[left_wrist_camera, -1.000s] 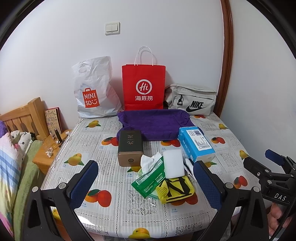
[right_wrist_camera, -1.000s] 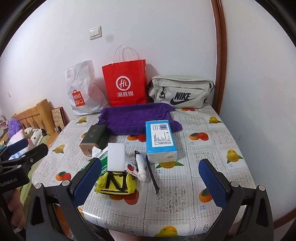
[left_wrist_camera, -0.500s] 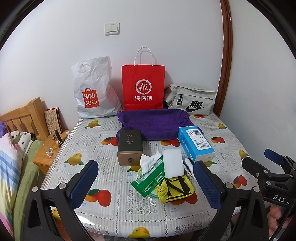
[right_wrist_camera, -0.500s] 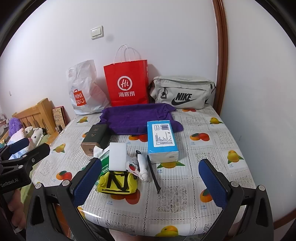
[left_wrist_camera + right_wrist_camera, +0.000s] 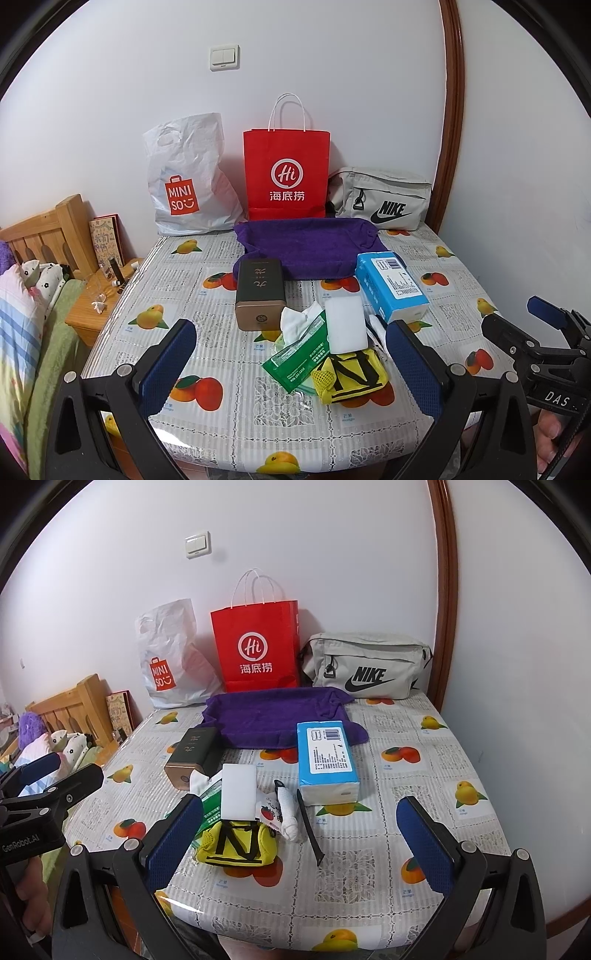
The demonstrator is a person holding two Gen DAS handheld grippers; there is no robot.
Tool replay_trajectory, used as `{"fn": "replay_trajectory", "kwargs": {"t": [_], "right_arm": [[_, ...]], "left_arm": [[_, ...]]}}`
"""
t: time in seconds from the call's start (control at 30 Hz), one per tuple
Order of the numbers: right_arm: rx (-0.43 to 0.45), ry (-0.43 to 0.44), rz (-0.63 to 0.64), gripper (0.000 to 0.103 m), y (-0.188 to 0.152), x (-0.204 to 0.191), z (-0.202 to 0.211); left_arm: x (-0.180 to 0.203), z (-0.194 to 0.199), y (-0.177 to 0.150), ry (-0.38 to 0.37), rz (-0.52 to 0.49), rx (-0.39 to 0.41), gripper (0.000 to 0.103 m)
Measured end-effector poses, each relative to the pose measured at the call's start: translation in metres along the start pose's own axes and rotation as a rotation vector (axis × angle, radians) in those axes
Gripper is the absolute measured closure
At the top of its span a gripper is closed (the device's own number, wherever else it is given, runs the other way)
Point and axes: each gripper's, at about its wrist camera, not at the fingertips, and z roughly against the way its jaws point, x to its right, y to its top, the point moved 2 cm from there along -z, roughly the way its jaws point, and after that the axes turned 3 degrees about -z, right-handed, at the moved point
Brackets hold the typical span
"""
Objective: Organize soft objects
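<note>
1. While held above the near edge of the table (image 5: 236,417), left gripper (image 5: 291,362): jaws spread wide, nothing between the blue pads (image 5: 166,365).
2. Right gripper (image 5: 299,842): jaws likewise wide apart, empty, over the near edge; also seen at the right margin of the left wrist view (image 5: 543,332).
3. Along the far edge, against the wall, from the left: white MINISO bag (image 5: 184,177), red paper bag (image 5: 286,173), grey Nike pouch (image 5: 380,201).
4. Just in front of the bags: purple towel (image 5: 306,245), spread flat.
5. Touching the towel's near edge: dark tea box (image 5: 260,291) at its left, blue tissue pack (image 5: 327,755) at its right, overlapping the cloth.
6. Toward the near edge, centre, a cluster of soft objects:
   - green tissue packet (image 5: 299,356), white tissue protruding from its far end;
   - white sponge block (image 5: 239,790), resting on the packet and on the yellow mesh pouch (image 5: 236,843);
   - strawberry-print sachet (image 5: 269,810), just right of the sponge;
   - rolled white cloth (image 5: 288,812), beside the sachet;
   - black strip (image 5: 310,830), lying flat right of the cloth.
7. Left of the table: wooden headboard (image 5: 44,236), bedside stand (image 5: 92,306).
</note>
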Motion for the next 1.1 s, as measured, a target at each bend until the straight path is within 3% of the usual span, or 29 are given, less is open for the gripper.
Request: {"fn": "replay_trajectory", "kwargs": {"t": [1.1], "right_arm": [[0.01,-0.002,0.013,0.0,0.0014,-0.0024,0.0015]], "left_arm": [[-0.0014,0.0055,0.0017,0.007,0.001,0.005,0.0]]}}
